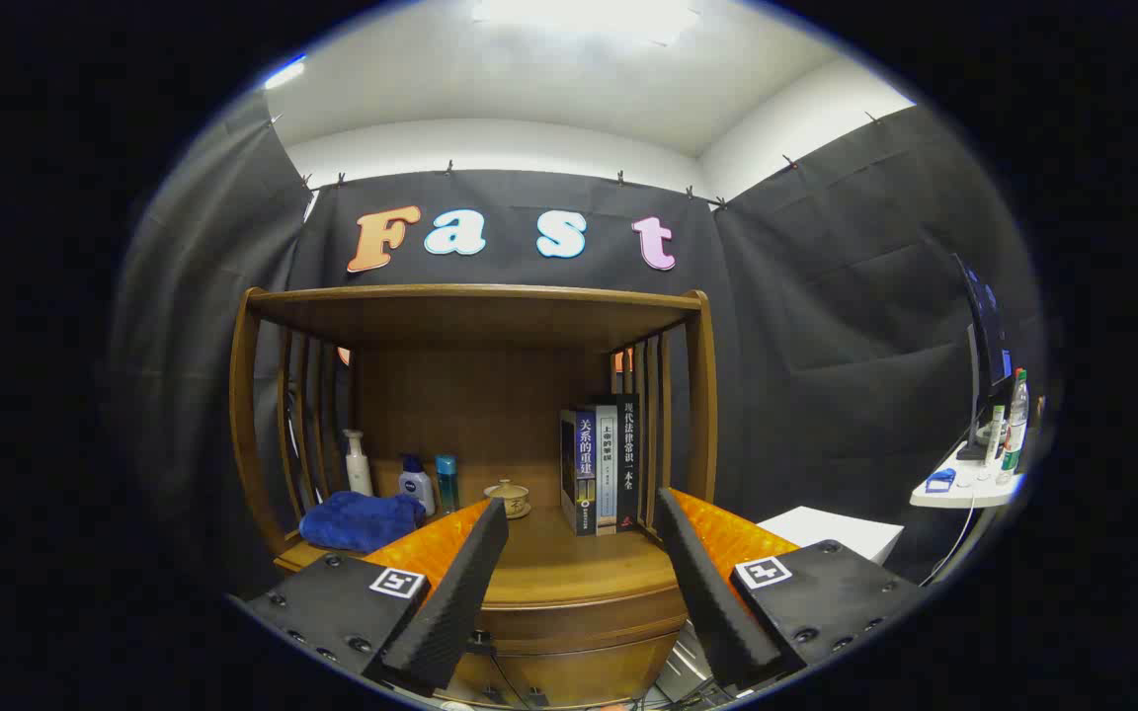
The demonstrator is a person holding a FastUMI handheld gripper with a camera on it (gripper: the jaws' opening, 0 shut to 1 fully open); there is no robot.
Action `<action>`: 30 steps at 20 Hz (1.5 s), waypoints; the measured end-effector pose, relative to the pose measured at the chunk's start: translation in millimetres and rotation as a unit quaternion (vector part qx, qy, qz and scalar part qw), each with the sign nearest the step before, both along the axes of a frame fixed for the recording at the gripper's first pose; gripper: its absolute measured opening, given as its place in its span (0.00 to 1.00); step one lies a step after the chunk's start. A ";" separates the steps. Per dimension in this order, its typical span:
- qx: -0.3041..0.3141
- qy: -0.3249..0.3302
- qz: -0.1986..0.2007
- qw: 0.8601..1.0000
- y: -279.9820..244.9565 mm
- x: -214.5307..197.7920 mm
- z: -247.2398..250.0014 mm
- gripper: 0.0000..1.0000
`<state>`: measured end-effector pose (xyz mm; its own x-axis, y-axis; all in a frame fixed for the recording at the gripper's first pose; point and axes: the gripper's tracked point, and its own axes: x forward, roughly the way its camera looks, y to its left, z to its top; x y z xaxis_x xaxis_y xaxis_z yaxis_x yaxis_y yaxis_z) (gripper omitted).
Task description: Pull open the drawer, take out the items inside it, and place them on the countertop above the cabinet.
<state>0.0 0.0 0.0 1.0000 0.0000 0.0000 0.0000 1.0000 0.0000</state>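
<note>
Countertop (569, 568) holds three bottles, three books; hand-held gripper (579, 533) open.

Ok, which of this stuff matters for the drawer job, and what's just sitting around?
Job:
- drawer, shut, below the fingers
- countertop
- gripper, open, holding nothing

Just lying about:
- blue towel
- pump bottle
- two small bottles
- lidded jar
- books

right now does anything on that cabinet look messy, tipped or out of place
Nothing stands out. The blue cloth lies bunched on the countertop, the bottles and books stand upright, and the small lidded jar sits level. The gripper hangs in front of the cabinet, jaws open and holding nothing.
</note>
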 end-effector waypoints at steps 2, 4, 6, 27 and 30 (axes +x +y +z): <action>0.000 0.000 0.002 1.000 3.1 0.7 -0.5 0.98; -0.001 0.000 0.004 1.000 5.1 0.3 -0.6 0.98; -0.001 0.002 0.004 1.000 7.6 1.9 -1.6 0.98; 0.020 -0.003 0.033 0.999 37.8 11.4 -39.2 0.98; 0.028 -0.010 0.053 0.998 53.7 14.7 -67.4 0.98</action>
<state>14.7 53.7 -67.4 0.9942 0.1051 0.0238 -0.1063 0.9928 0.0553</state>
